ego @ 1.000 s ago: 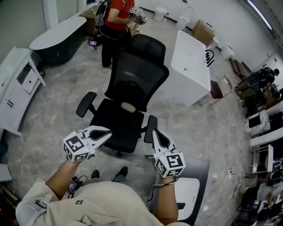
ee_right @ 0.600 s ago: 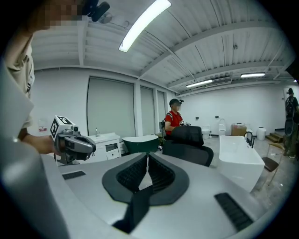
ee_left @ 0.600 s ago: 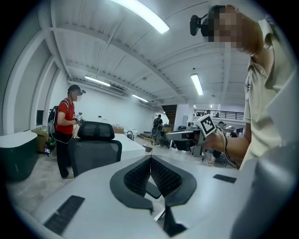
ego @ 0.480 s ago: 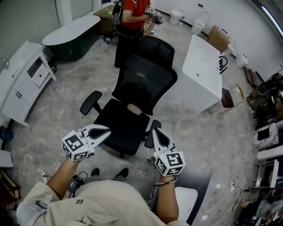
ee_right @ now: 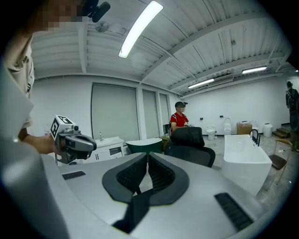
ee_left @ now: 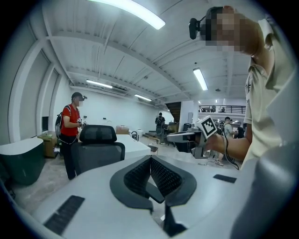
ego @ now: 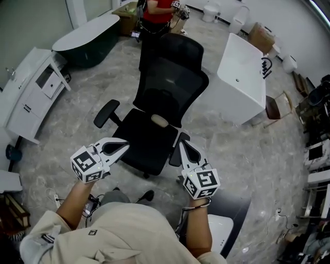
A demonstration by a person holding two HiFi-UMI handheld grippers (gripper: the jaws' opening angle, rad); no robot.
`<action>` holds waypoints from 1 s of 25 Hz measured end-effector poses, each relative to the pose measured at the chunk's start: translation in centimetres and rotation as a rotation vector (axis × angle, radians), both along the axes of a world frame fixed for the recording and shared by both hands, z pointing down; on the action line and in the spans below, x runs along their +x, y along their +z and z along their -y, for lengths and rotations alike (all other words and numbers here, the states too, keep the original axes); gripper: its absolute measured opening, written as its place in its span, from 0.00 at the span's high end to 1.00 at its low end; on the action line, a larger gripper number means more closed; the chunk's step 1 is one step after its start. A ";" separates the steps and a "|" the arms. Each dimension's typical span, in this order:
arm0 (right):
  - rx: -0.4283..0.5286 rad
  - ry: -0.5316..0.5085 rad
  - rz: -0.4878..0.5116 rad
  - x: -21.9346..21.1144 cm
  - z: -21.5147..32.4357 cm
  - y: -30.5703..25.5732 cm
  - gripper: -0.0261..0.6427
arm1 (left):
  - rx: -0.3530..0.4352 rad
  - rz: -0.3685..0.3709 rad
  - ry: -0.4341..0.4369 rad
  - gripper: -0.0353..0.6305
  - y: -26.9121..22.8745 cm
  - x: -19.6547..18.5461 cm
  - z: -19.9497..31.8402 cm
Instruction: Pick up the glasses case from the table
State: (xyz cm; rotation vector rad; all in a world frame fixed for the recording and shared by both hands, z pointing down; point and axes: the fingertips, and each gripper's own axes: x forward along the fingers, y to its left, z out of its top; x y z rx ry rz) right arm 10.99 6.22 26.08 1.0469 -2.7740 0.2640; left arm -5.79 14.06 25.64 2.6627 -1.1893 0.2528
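Note:
No glasses case shows in any view. In the head view my left gripper (ego: 125,146) hangs in front of the person's body, over the front left edge of a black office chair (ego: 154,129). Its jaws are shut with nothing between them, as the left gripper view (ee_left: 150,158) confirms. My right gripper (ego: 181,146) is level with it at the chair's right armrest. It is also shut and empty (ee_right: 147,155). Both point roughly level towards the chair.
A white bathtub (ego: 242,77) stands right of the chair and a dark green tub (ego: 85,38) at the back left. A white cabinet (ego: 31,93) is at the left. A person in a red shirt (ego: 157,13) stands behind the chair. The floor is grey marble.
The head view has swung, so the chair and tubs sit further right and lower in the picture. Both grippers have drifted a little sideways and stay shut and empty.

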 end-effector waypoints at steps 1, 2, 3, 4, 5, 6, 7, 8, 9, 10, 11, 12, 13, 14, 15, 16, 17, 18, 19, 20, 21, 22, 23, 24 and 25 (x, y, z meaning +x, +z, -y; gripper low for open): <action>-0.004 0.007 0.003 0.4 0.1 0.2 0.92 | 0.000 0.003 0.005 0.92 0.1 0.3 0.1; -0.009 0.015 0.007 0.8 0.2 0.4 0.92 | -0.002 0.004 0.010 0.92 0.2 0.6 0.2; -0.015 0.022 0.012 1.1 0.2 0.7 0.92 | -0.004 0.004 0.014 0.92 0.2 0.9 0.3; -0.020 0.029 0.014 1.3 0.3 0.8 0.92 | -0.006 0.003 0.017 0.92 0.1 1.1 0.5; -0.024 0.036 0.014 1.5 0.3 1.0 0.92 | -0.006 0.000 0.022 0.92 0.0 1.2 0.7; -0.028 0.044 0.011 1.7 0.3 1.2 0.92 | -0.005 -0.002 0.029 0.92 -0.1 1.3 1.0; -0.032 0.053 0.006 1.9 0.4 1.2 0.92 | -0.005 -0.005 0.038 0.92 0.0 1.4 1.4; -0.034 0.063 0.001 2.0 0.4 1.3 0.92 | -0.006 -0.009 0.048 0.92 0.1 1.4 1.8; -0.036 0.074 -0.003 2.1 0.5 1.3 0.92 | -0.008 -0.013 0.059 0.92 0.2 1.3 2.2; -0.035 0.086 -0.007 2.2 0.6 1.2 0.92 | -0.008 -0.016 0.072 0.92 0.4 1.3 2.6; -0.035 0.101 -0.013 2.3 0.7 1.2 0.92 | -0.006 -0.019 0.089 0.92 0.6 1.3 3.1; -0.034 0.118 -0.021 2.5 0.9 1.2 0.92 | -0.004 -0.024 0.107 0.92 0.8 1.3 3.7; -0.033 0.138 -0.030 2.8 1.2 1.2 0.92 | -0.002 -0.032 0.125 0.92 0.9 1.4 4.4; -0.033 0.159 -0.038 2.9 1.4 1.2 0.92 | 0.000 -0.040 0.144 0.92 1.0 1.4 5.1; -0.032 0.180 -0.044 3.0 1.7 1.1 0.92 | 0.004 -0.046 0.164 0.92 1.0 1.4 5.9; -0.030 0.200 -0.048 2.9 1.9 0.9 0.92 | 0.010 -0.051 0.185 0.92 0.9 1.3 6.7; -0.027 0.217 -0.052 2.7 2.1 0.7 0.92 | 0.018 -0.055 0.205 0.92 0.8 1.1 7.4; -0.023 0.233 -0.059 2.4 2.3 0.5 0.92 | 0.024 -0.060 0.223 0.92 0.7 0.9 8.1; -0.019 0.248 -0.067 2.0 2.5 0.4 0.92 | 0.027 -0.067 0.239 0.92 0.6 0.6 8.8; -0.016 0.262 -0.073 1.7 2.7 0.4 0.92 | 0.030 -0.073 0.253 0.92 0.6 0.2 9.5; -0.013 0.277 -0.077 1.3 2.9 0.3 0.92 | 0.032 -0.078 0.266 0.92 0.7 -0.1 10.0; -0.011 0.291 -0.079 1.0 3.1 0.3 0.92 | 0.034 -0.081 0.280 0.92 0.8 -0.4 10.6; -0.008 0.303 -0.082 0.7 3.2 0.2 0.92 | 0.036 -0.082 0.293 0.92 0.9 -0.7 11.1; -0.006 0.313 -0.085 0.3 3.3 0.2 0.92 | 0.036 -0.083 0.306 0.92 1.0 -0.9 11.6; -0.005 0.323 -0.089 0.0 3.4 0.2 0.92 | 0.037 -0.084 0.318 0.92 1.1 -1.2 12.0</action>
